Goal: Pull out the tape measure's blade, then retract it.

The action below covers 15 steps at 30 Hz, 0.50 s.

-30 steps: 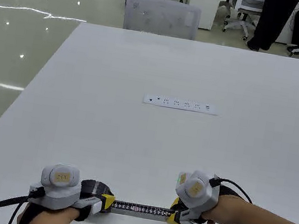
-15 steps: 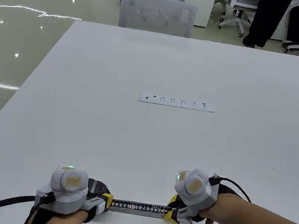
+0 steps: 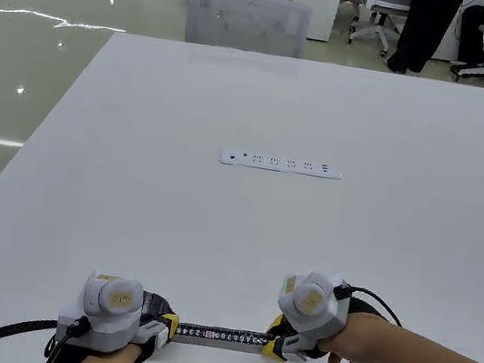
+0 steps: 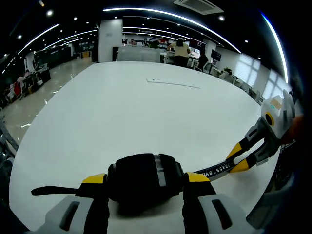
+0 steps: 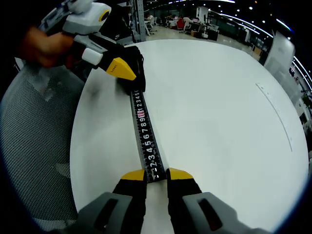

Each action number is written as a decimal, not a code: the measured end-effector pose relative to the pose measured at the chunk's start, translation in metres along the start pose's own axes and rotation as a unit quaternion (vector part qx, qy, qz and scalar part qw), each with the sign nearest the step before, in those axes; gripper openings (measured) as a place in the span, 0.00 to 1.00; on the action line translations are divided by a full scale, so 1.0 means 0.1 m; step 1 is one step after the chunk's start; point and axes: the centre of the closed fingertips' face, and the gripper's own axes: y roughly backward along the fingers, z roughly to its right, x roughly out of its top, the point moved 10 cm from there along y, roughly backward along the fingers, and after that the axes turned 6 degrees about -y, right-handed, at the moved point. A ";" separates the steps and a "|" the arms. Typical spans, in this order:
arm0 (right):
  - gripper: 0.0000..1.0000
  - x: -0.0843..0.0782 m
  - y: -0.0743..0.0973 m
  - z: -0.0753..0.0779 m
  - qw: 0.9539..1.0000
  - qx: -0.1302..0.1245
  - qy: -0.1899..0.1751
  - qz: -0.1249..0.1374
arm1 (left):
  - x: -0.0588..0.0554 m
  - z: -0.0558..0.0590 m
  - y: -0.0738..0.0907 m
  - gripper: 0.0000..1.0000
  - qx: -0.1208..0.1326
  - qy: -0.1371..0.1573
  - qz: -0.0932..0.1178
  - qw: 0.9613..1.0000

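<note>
Tape measure (image 4: 141,176) body: black, with a grey band across the middle. Blade (image 5: 145,131): silver-grey, black numerals and tick marks, one red-pink mark partway along. Left gripper (image 4: 146,179) and right gripper (image 5: 155,174): light grey shells, black underparts, fingers (image 5: 179,173) tipped yellow. Surface (image 3: 237,98): plain white. Power strip (image 3: 281,164): white, dark sockets. Chair (image 3: 246,22): grey. Floor (image 3: 34,38): glossy pale grey-green, white glare streaks.

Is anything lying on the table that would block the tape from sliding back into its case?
Nothing visible does. The tape runs straight over the table from the right gripper to the case in the left gripper; the power strip lies far beyond.
</note>
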 end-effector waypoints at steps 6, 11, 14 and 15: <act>0.14 0.01 0.00 0.01 1.000 0.004 0.010 0.000 | 0.00 -0.04 0.01 0.56 -0.013 0.002 -0.005 1.000; 0.14 0.02 -0.01 0.02 1.000 0.006 0.011 0.002 | 0.00 -0.05 0.02 0.56 -0.024 -0.001 -0.007 1.000; 0.14 0.05 -0.04 0.01 1.000 0.010 0.012 0.004 | -0.01 -0.05 0.02 0.56 -0.029 -0.008 -0.007 1.000; 0.14 0.07 -0.04 0.00 1.000 0.011 0.013 0.004 | -0.01 -0.05 0.02 0.56 -0.030 -0.011 -0.008 0.999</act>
